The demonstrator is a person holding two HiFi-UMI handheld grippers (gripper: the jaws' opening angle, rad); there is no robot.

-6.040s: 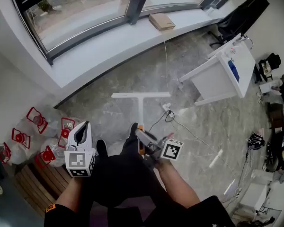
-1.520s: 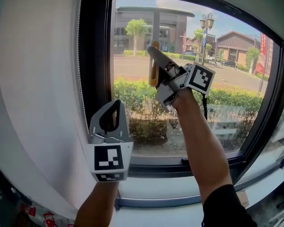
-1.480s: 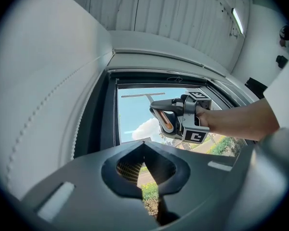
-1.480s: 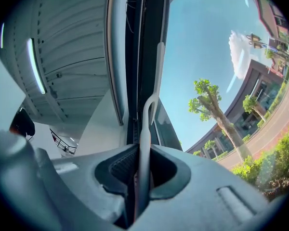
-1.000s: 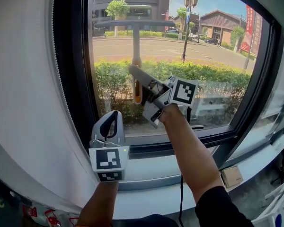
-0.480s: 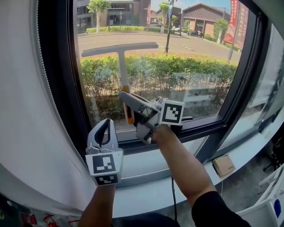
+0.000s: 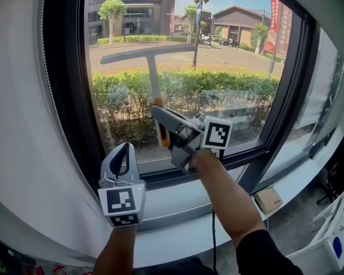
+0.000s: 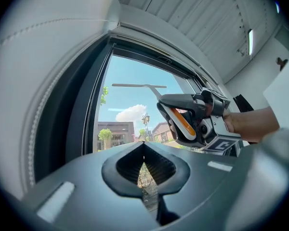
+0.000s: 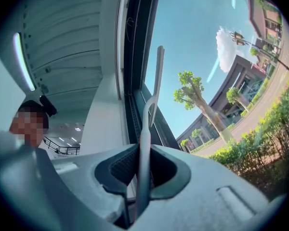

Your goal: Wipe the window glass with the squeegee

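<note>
Mostly window glass [image 7: 229,96], set in a dark frame [image 7: 63,96] over a pale sill [image 7: 178,213]. On the pane's left half, squeegee [image 7: 153,73] standing upright: shaft rising from the grip, blade crosswise on top, level. Clamped on its orange handle, right gripper [image 7: 163,119]. Lower left by the frame, well clear of the squeegee, left gripper [image 7: 121,152], jaws pressed together, empty. Low right, a small cardboard box [image 7: 268,199].
</note>
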